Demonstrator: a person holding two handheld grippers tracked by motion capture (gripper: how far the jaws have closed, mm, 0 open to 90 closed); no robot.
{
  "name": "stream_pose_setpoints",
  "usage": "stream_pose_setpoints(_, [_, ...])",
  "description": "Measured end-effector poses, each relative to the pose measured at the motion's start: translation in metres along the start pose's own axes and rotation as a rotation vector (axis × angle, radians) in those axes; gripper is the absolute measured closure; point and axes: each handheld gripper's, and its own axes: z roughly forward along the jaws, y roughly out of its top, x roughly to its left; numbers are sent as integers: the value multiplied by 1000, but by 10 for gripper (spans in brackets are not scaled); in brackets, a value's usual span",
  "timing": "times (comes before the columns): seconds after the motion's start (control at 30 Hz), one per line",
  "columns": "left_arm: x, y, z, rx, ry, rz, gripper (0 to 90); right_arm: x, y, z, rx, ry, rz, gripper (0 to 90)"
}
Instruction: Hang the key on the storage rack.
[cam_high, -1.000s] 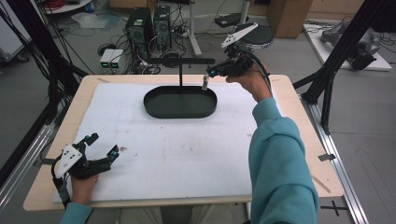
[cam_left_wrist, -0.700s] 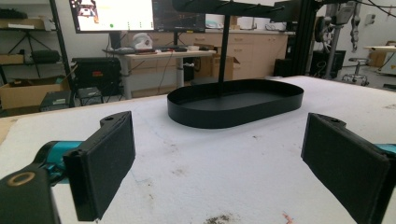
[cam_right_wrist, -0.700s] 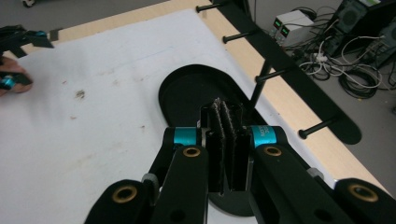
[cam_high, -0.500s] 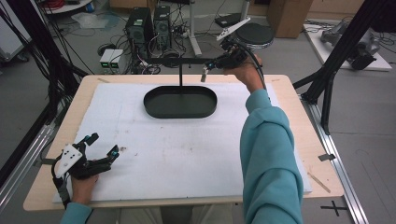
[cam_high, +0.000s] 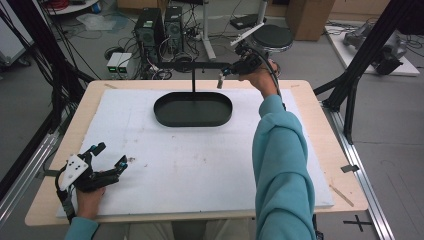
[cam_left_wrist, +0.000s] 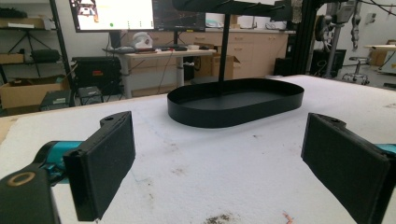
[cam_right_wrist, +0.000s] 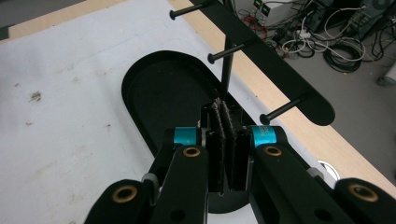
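A black oval tray (cam_high: 193, 109) sits on the far middle of a white mat (cam_high: 190, 160) that covers a wooden table (cam_high: 320, 115). From the tray rises a thin post (cam_high: 193, 80) carrying a flat black crossbar (cam_high: 192, 65); in the right gripper view the crossbar (cam_right_wrist: 266, 56) bears three short pegs (cam_right_wrist: 232, 51) pointing out over the tray (cam_right_wrist: 163, 93). The right gripper (cam_high: 226, 76) is held up at the right end of the crossbar, above the far right edge of the tray, on an outstretched arm in a teal sleeve (cam_high: 280, 165). Its jaws are pressed together, pads face to face, in the right gripper view (cam_right_wrist: 225, 116); a small pale piece hangs at its tip in the high view, too small to identify, and whether anything is pinched between the pads cannot be told. The left gripper (cam_high: 111, 159) rests low near the front left corner of the mat, well apart from the tray, with its jaws spread wide. In the left gripper view (cam_left_wrist: 219, 154) the two pads stand far apart over bare mat, with the tray (cam_left_wrist: 236, 106) beyond them.
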Motion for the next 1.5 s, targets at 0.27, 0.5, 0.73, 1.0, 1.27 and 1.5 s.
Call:
stream_pose_setpoints(0.27, [1,0,0,-1,3,0,103,-4,-3,10,30,-24,20,888])
stream_pose_setpoints(0.5, [1,0,0,0,3,0,103,-7,-3,15,35,-39,25,888])
stream_pose_setpoints(0.73, [1,0,1,4,3,-2,103,-11,-6,15,35,-51,34,888])
stream_pose_setpoints(1.0, [1,0,1,7,2,-1,103,-13,-7,17,36,-63,40,887])
stream_pose_setpoints(1.27, [1,0,1,8,3,-1,103,-14,-7,19,34,-73,47,887])
stream_pose_setpoints(1.5, [1,0,1,5,5,-5,103,-15,-7,21,33,-78,49,887])
